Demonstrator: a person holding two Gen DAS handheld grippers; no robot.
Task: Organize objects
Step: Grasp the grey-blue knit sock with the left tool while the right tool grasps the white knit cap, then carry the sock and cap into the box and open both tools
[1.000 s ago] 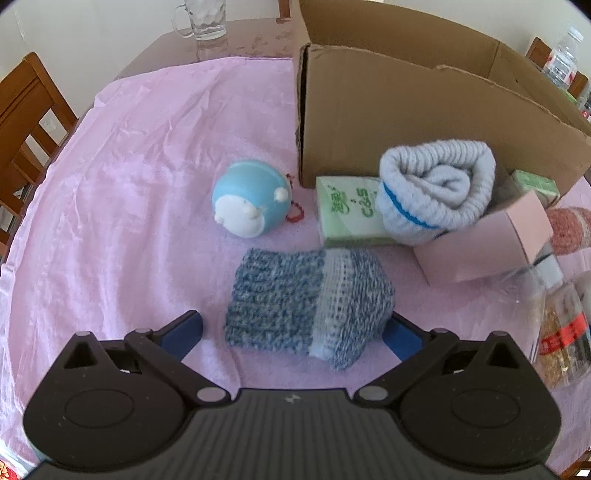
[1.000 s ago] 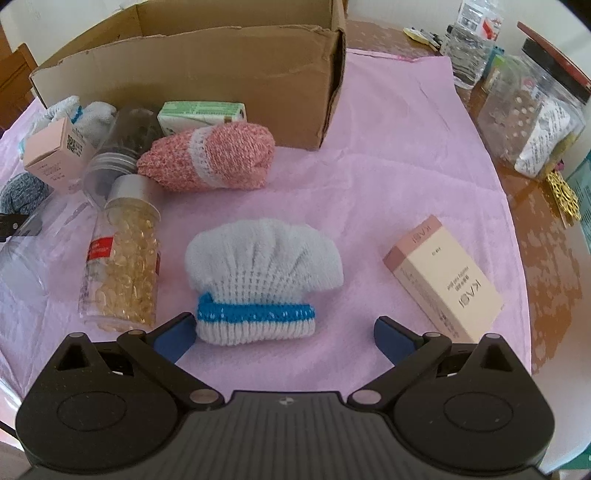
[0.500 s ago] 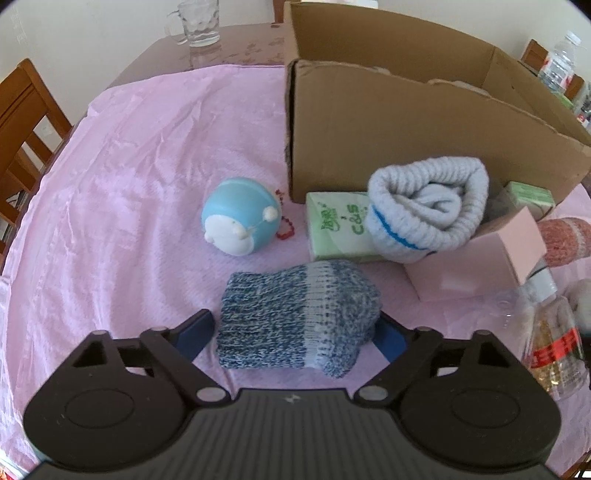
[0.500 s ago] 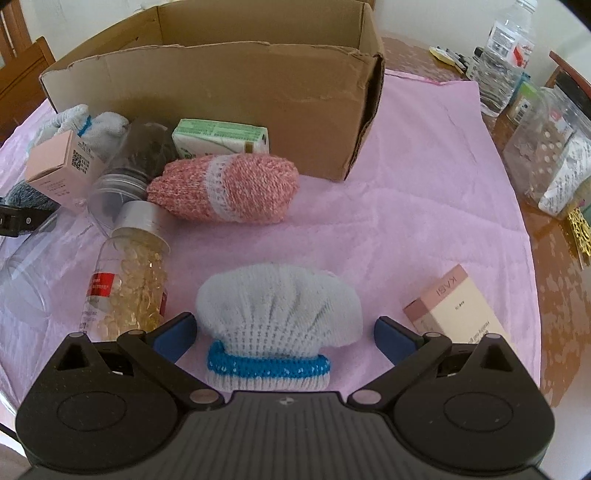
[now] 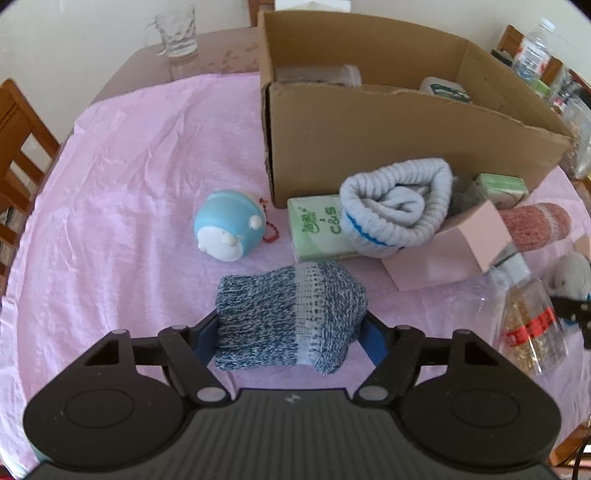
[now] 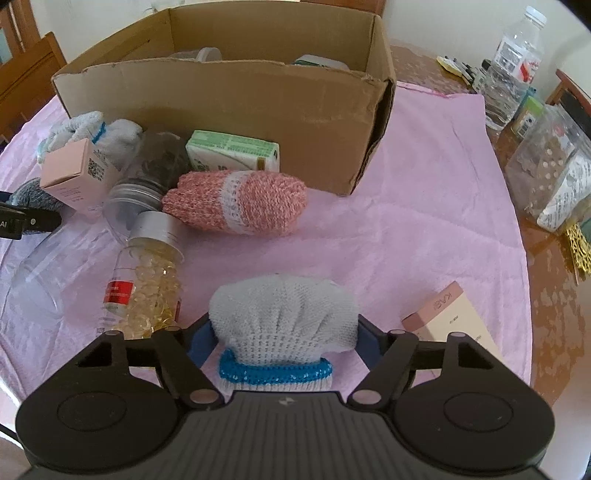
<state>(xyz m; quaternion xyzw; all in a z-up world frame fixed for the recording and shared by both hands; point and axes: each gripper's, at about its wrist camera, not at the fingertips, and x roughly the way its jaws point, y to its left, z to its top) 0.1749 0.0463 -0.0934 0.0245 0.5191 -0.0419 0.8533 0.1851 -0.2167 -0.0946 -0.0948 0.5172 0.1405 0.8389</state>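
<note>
— Closed in over the last second: left gripper (image 5: 290, 334), jaws just drawn together, blue pads now pressed on both ends of the blue-grey rolled sock (image 5: 291, 314), earlier lying loose between wide-spread fingers.

— And on the right?

— Same story. Right gripper (image 6: 284, 341), jaws just narrowed, now pinching the white rolled sock with a blue cuff (image 6: 282, 325) from either side; a second ago both pads well clear of it.

— Resting where?

— Both socks down on the pink cloth (image 5: 122, 184). Just beyond the blue-grey one: blue round toy (image 5: 229, 229) to the left, green tissue pack (image 5: 317, 227) straight ahead, with another white rolled sock (image 5: 397, 212) leaning on a pink box (image 5: 448, 254).

— Around the white one?

— Capsule bottle (image 6: 146, 284) lying on its side, just beside the left pad; beige and pink carton (image 6: 452, 317) close on the right. Farther out, pink rolled sock (image 6: 236, 203), touching the bottle's silver cap and lying in front of a green pack (image 6: 232, 151).

— Behind it all?

— Open cardboard box (image 6: 229, 107), some items visible over its rim. Glass mug (image 5: 173, 31) on the bare table at the far edge, seen from the left wrist.
</note>
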